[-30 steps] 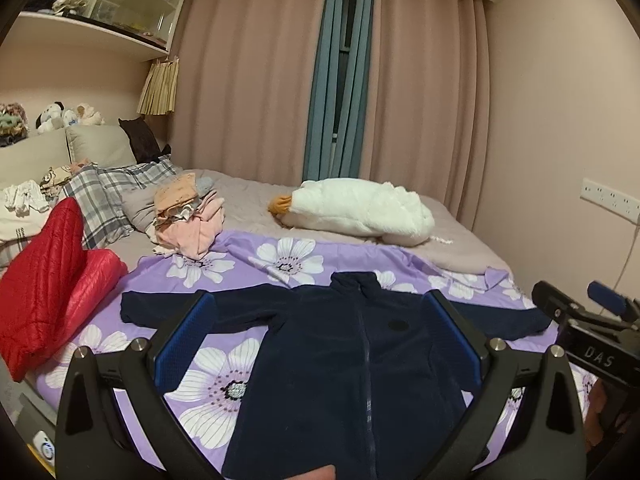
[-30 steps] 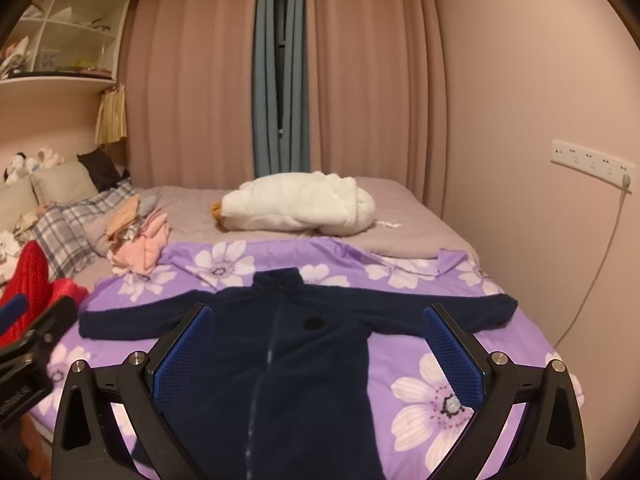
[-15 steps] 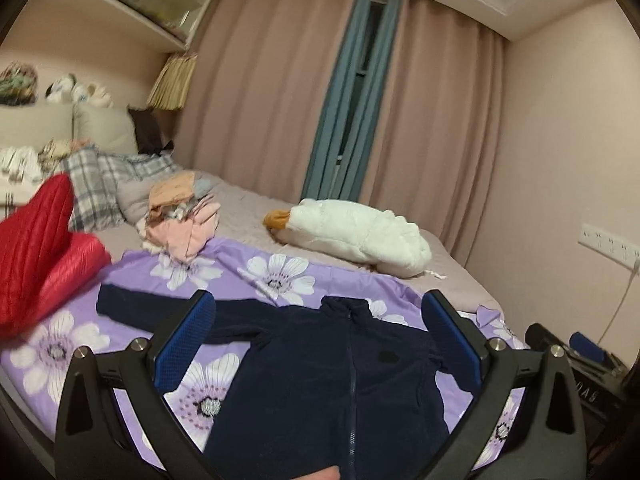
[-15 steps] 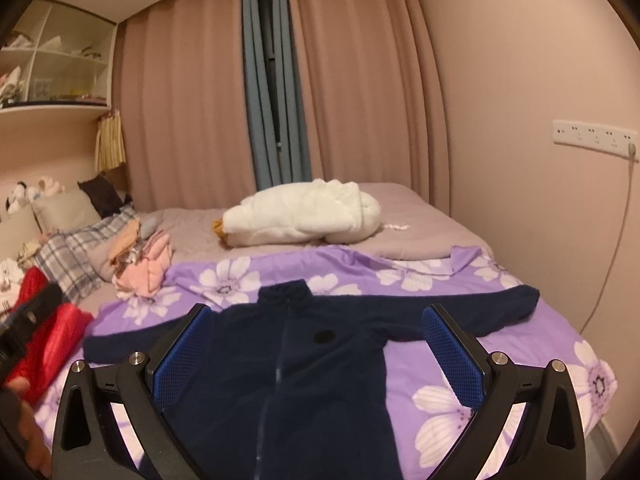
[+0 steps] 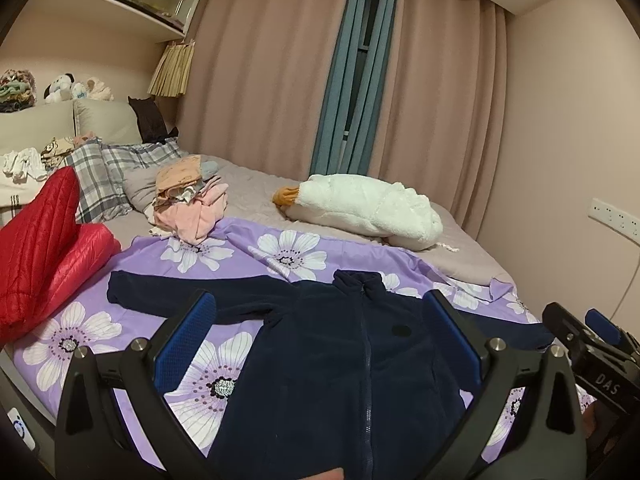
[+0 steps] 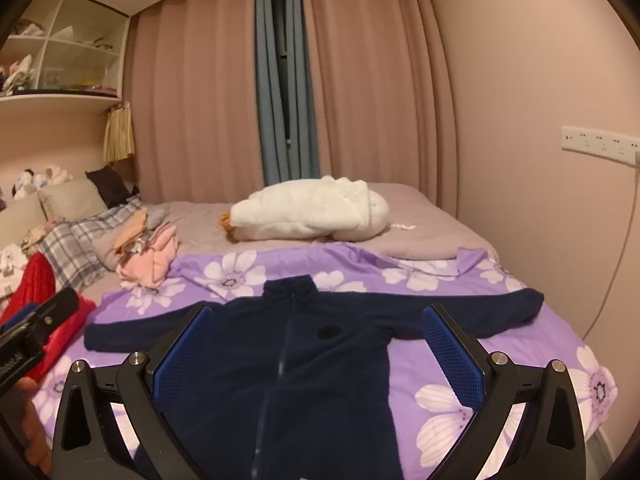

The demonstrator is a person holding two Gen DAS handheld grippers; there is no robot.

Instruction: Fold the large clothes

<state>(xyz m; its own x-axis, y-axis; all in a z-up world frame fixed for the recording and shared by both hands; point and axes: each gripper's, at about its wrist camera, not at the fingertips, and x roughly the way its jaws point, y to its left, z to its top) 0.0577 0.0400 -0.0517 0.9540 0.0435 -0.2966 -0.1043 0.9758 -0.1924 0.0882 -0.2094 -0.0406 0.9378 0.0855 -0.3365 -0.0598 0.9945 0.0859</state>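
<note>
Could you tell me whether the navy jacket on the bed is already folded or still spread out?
Spread out. The navy jacket lies flat, front up, on the purple flowered sheet, zipped, with both sleeves stretched sideways.

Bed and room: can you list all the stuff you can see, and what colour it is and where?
jacket: one, navy, spread flat on the purple sheet, sleeves out
flowered sheet: one, purple with white flowers, over the near end of the bed
white fluffy garment: one, white with an orange bit, farther up the bed
clothes pile: one, pink and peach, beyond the sheet's left side
red quilted garment: one, red, at the bed's left edge
plaid pillow: one, grey check, at the head of the bed
curtains: pink with a blue pair in the middle, behind the bed
left gripper: jaws open, above the jacket
right gripper: jaws open, above the jacket
</note>
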